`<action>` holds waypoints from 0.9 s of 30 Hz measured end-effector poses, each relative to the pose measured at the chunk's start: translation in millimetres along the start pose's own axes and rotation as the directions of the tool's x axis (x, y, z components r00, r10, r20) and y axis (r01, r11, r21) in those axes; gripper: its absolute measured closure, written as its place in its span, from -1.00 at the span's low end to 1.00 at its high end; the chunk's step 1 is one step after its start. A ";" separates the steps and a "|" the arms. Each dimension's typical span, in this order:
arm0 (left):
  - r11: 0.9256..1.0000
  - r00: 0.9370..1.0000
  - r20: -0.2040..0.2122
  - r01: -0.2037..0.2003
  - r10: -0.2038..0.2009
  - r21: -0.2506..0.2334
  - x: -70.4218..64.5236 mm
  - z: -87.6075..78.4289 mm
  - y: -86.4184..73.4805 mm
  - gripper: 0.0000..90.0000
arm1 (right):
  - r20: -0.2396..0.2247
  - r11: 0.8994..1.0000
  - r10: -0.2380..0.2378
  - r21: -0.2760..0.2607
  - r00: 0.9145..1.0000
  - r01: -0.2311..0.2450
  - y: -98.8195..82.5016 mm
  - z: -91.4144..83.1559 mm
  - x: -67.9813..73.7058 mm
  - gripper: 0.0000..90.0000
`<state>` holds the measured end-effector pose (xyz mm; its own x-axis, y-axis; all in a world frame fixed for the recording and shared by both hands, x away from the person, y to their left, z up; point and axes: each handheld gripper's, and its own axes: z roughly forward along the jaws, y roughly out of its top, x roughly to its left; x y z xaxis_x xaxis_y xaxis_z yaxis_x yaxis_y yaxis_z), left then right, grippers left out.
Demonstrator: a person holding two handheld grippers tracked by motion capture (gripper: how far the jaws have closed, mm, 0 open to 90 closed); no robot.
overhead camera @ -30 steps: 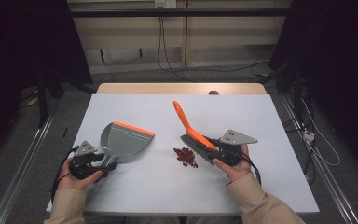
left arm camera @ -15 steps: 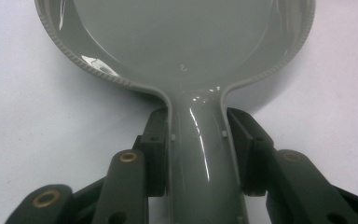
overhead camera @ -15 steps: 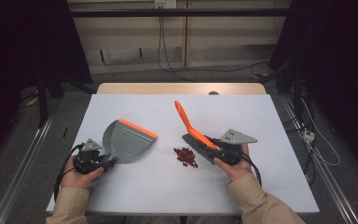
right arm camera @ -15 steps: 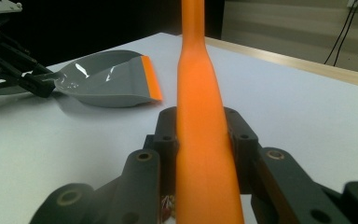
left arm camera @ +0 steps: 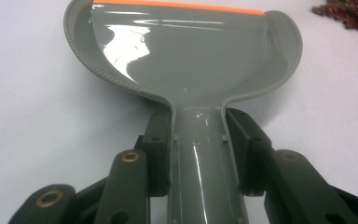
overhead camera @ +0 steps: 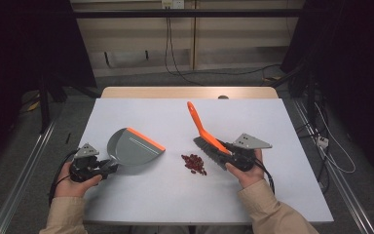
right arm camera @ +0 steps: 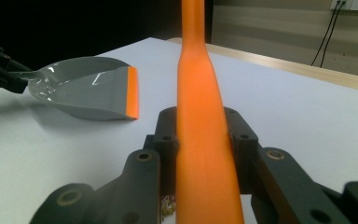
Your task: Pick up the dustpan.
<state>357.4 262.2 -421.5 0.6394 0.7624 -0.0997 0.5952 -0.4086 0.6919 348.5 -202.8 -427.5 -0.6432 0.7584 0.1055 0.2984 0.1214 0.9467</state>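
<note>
Jaws of the left gripper (overhead camera: pixel 108 167), just closing, clamp the grey dustpan (overhead camera: pixel 134 148) handle at lower left; the right gripper (overhead camera: pixel 228 151), hand low at lower right, grips the orange brush (overhead camera: pixel 205 133) beside red bits (overhead camera: pixel 194 163).

High view overhead, facing forward; tool views close, sharing the dustpan (overhead camera: pixel 135 148).

White tabletop (overhead camera: pixel 282 126) sat on a wood-edged table (overhead camera: pixel 190 92), grey floor (overhead camera: pixel 24 161) around it. Beige wall panels (overhead camera: pixel 233 44) behind, black cables (overhead camera: pixel 168 44) hanging from a wall socket (overhead camera: pixel 172 4). Dark drapes (overhead camera: pixel 355 73) either side. Metal rails (overhead camera: pixel 19 180) flanked the table.
</note>
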 end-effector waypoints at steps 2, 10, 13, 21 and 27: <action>1.000 1.000 0.005 0.005 -0.005 0.008 0.7 3.4 -3.1 0.39 | -0.003 1.000 0.002 0.005 1.000 -0.002 -0.4 0.5 0.1 0.58; 0.998 0.998 -0.024 -0.059 0.060 0.039 -2.4 13.1 -2.2 0.35 | -0.002 1.000 0.003 0.015 1.000 -0.003 -1.5 2.8 -0.1 0.58; 0.994 0.995 -0.048 -0.088 0.091 0.071 -4.6 20.4 1.9 0.33 | 0.001 1.000 0.006 0.019 1.000 -0.006 -1.8 3.6 -0.8 0.58; 0.989 0.991 -0.062 -0.108 0.115 0.097 -7.5 21.9 4.8 0.41 | 0.009 1.000 0.006 0.021 1.000 -0.007 -2.0 3.6 -1.4 0.58; 0.993 0.994 0.001 -0.113 0.113 0.039 -10.3 3.2 3.6 0.41 | 0.039 1.000 0.014 0.011 0.999 -0.015 -1.7 3.8 -1.5 0.58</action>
<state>354.5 251.3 -420.2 0.7027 0.7112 -0.0217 0.5378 -0.5109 0.6707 351.6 -201.7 -430.3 -0.6111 0.7843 0.1072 0.3156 0.1172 0.9416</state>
